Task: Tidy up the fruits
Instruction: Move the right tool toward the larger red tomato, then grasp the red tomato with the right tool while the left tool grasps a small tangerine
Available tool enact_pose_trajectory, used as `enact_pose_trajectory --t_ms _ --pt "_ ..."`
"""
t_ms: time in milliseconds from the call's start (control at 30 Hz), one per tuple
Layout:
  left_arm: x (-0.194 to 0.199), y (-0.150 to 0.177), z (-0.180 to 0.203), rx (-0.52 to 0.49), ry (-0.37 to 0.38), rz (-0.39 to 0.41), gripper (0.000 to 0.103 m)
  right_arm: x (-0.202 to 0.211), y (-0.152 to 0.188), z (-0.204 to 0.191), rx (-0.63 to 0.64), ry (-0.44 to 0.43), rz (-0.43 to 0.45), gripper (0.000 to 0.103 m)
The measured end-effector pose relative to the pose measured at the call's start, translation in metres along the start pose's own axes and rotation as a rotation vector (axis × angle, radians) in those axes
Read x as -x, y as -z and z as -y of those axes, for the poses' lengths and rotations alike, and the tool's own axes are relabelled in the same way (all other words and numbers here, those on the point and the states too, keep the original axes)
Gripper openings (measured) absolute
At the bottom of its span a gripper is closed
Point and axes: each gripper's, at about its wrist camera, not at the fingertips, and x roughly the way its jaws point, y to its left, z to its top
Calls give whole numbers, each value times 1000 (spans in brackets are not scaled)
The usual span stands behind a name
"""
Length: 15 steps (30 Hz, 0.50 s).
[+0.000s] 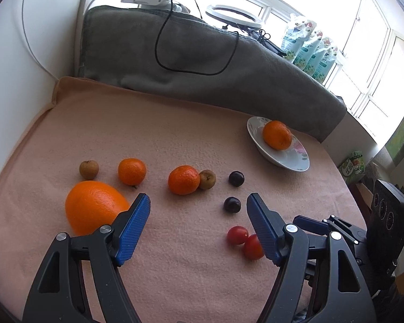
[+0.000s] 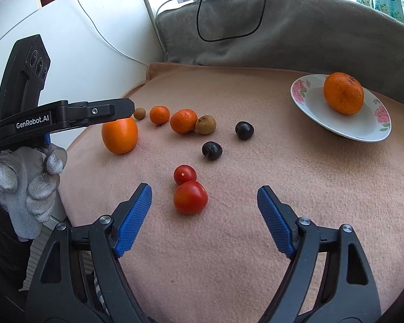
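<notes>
A pink blanket (image 2: 256, 242) covered the surface. On it a white floral plate (image 2: 304, 94) held one mandarin (image 2: 343, 92) at the far right. The large orange (image 1: 94, 206) lay at the left, glossy, its long axis tipped up toward the left in the left wrist view. Two red tomatoes (image 2: 190, 196) touched, lined up nose to tail just ahead of the right gripper (image 2: 204, 196), jaws spread, nothing between the pads. The left gripper (image 1: 198, 204) also stood spread and empty.
</notes>
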Motion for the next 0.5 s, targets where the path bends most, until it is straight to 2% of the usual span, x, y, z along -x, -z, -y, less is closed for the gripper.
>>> enact_pose_trajectory --t_ms 200,400,500 --pt "-20 -5 9 -30 9 -21 65 -7 2 -7 24 -14 -16 73" --pt "-42 -8 7 -30 -26 -47 57 -13 4 -9 25 -23 -26 64" --pt "-47 -8 5 -25 -39 -48 57 -15 3 -9 27 -23 -31 61"
